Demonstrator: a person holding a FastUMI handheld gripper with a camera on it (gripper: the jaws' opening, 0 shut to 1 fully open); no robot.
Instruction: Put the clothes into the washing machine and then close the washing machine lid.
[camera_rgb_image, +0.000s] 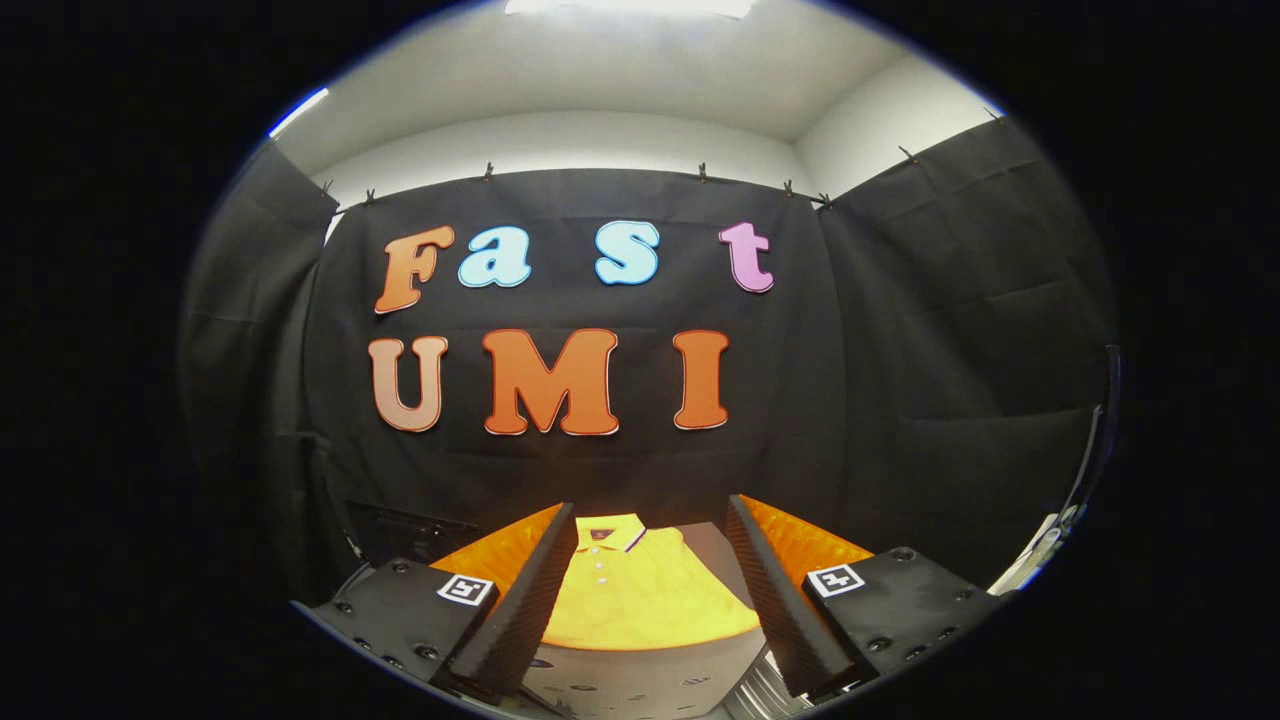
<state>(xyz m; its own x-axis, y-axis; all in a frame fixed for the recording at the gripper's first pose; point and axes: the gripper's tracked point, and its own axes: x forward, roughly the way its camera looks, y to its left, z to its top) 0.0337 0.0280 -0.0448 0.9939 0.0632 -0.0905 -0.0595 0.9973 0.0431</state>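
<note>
A yellow polo shirt (640, 590) lies flat on a grey table (640, 680), its collar pointing toward the booth's wall. My gripper (650, 535) is open and raised above the table, with the shirt showing in the wide gap between its fingers (530, 600). Neither finger touches the cloth. The shirt's sleeves are hidden behind the fingers.
Black cloth walls close the booth behind and to both sides. At the far right stands a tall dark curved edge (1100, 430) with a pale part (1035, 555) below it, perhaps the washing machine's raised lid; I cannot tell. A dark frame (400, 525) sits low at the back left.
</note>
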